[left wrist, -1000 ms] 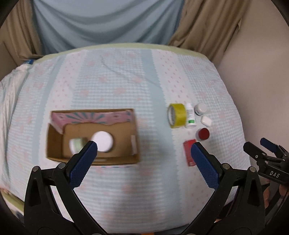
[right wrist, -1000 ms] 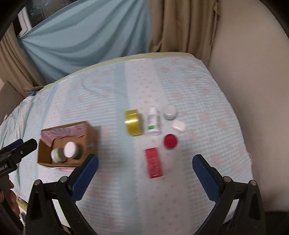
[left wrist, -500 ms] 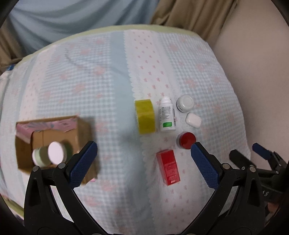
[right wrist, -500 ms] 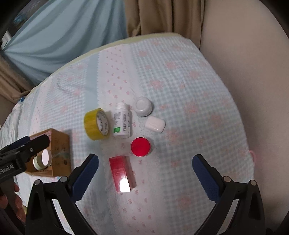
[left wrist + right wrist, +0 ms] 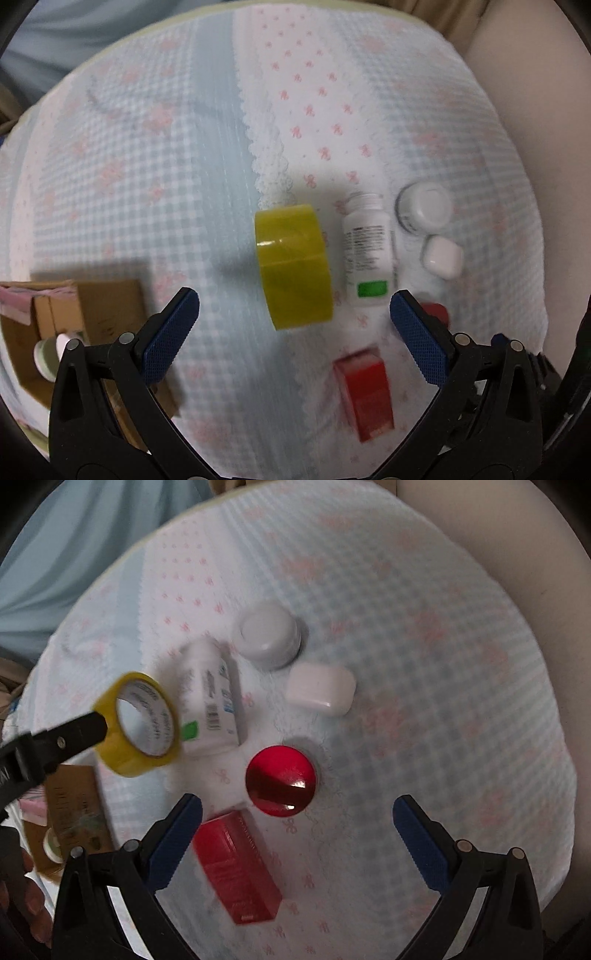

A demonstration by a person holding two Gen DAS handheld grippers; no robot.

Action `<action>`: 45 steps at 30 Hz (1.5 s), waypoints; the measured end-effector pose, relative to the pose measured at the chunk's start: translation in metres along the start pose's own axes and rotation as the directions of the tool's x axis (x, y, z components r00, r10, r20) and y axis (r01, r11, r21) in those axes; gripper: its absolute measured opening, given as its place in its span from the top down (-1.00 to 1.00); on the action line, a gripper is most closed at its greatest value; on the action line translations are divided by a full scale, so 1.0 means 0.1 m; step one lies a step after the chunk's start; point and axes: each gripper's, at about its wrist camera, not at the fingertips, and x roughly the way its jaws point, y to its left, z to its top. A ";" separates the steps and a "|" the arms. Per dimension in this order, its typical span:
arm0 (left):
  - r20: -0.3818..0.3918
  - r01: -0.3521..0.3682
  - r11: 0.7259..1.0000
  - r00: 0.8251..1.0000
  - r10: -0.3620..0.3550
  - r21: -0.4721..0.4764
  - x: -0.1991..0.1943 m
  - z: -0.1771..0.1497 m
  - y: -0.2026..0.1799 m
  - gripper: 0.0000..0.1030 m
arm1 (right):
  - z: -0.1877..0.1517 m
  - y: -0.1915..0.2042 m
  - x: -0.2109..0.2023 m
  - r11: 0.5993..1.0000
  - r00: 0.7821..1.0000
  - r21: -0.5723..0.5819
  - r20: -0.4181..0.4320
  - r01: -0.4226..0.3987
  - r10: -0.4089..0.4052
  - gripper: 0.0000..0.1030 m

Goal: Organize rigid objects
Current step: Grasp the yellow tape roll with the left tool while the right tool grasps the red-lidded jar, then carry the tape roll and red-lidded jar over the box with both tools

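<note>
On the patterned cloth lie a yellow tape roll [image 5: 293,266] [image 5: 138,723], a white pill bottle [image 5: 367,249] [image 5: 210,698], a white round jar [image 5: 423,212] [image 5: 267,635], a white case [image 5: 443,256] [image 5: 319,690], a red round lid [image 5: 280,781] [image 5: 436,312] and a red box [image 5: 365,398] [image 5: 236,864]. My left gripper [image 5: 293,334] is open above the cloth, just short of the tape roll. My right gripper [image 5: 297,834] is open, just short of the red lid. Both are empty.
An open cardboard box [image 5: 74,332] [image 5: 74,823] with a white-lidded jar [image 5: 55,354] inside stands at the left. The left gripper's finger [image 5: 59,738] reaches in front of the tape in the right wrist view. A beige wall [image 5: 498,535] borders the right side.
Both grippers have moved forward and down toward the group of objects, which now look much larger. The cardboard box has slid to the left edge of both views. Jaws stay open.
</note>
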 end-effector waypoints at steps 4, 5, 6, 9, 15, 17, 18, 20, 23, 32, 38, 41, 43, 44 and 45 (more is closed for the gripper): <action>-0.032 -0.001 1.000 1.000 0.001 -0.009 0.24 0.06 0.04 -0.94 | 0.01 0.08 0.25 1.000 1.000 -0.003 -0.028 0.010 -0.010 -0.94; -0.041 0.004 1.000 0.999 -0.004 -0.014 0.29 0.06 0.05 -0.94 | 0.01 0.10 0.27 1.000 1.000 -0.004 -0.029 0.013 -0.013 -0.94; -0.045 0.005 1.000 0.999 -0.006 -0.015 0.33 0.08 0.06 -0.93 | 0.01 0.12 0.31 1.000 0.999 -0.006 -0.030 0.027 -0.027 -0.94; -0.063 0.006 1.000 0.998 -0.008 -0.017 0.46 0.11 0.06 -0.81 | 0.02 0.16 0.41 0.999 0.998 0.005 -0.039 0.043 -0.042 -0.92; -0.114 0.021 1.000 0.993 -0.023 -0.014 0.70 0.14 0.05 0.03 | 0.04 0.22 0.70 0.996 0.992 -0.008 -0.091 0.084 -0.084 -0.23; -0.133 0.055 0.998 0.989 -0.058 -0.022 0.76 0.13 0.07 0.28 | 0.03 0.23 0.75 0.996 0.991 -0.008 -0.100 0.094 -0.094 0.01; -0.133 0.060 0.998 0.989 -0.063 -0.024 0.77 0.13 0.07 0.27 | 0.01 0.23 0.75 0.995 0.990 -0.011 -0.095 0.101 -0.101 0.02; -0.127 0.060 0.998 0.990 -0.062 -0.015 0.76 0.13 0.06 0.28 | 0.02 0.29 0.79 0.995 0.991 -0.009 -0.092 0.102 -0.102 0.02; -0.123 0.062 0.998 0.990 -0.063 -0.011 0.75 0.12 0.06 0.28 | 0.03 0.32 0.82 0.995 0.991 -0.012 -0.094 0.097 -0.098 0.02; -0.082 0.079 0.997 0.993 -0.079 -0.003 0.45 0.10 0.09 0.29 | 0.07 0.16 0.58 0.999 0.996 -0.019 -0.085 0.030 -0.032 0.03; -0.032 0.080 0.996 0.996 -0.079 0.033 -0.03 -0.04 0.08 0.29 | 0.02 0.13 0.08 0.999 0.999 -0.041 -0.031 0.016 -0.017 0.03; 0.006 0.075 0.996 0.997 -0.075 0.051 -0.40 -0.07 0.12 0.29 | 0.00 0.16 -0.25 0.998 1.000 -0.065 0.001 0.012 -0.011 0.03; 0.023 0.070 0.996 0.997 -0.072 0.052 -0.61 -0.10 0.15 0.29 | -0.01 0.17 -0.49 0.996 1.000 -0.088 0.019 0.007 -0.006 0.03; 0.032 0.068 0.996 0.997 -0.069 0.052 -0.72 -0.13 0.16 0.29 | -0.01 0.19 -0.63 0.994 1.000 -0.107 0.029 0.005 -0.002 0.03; 0.047 0.065 0.997 0.997 -0.067 0.049 -0.88 -0.15 0.19 0.29 | -0.01 0.25 -0.72 0.993 0.999 -0.119 0.036 0.004 0.000 0.03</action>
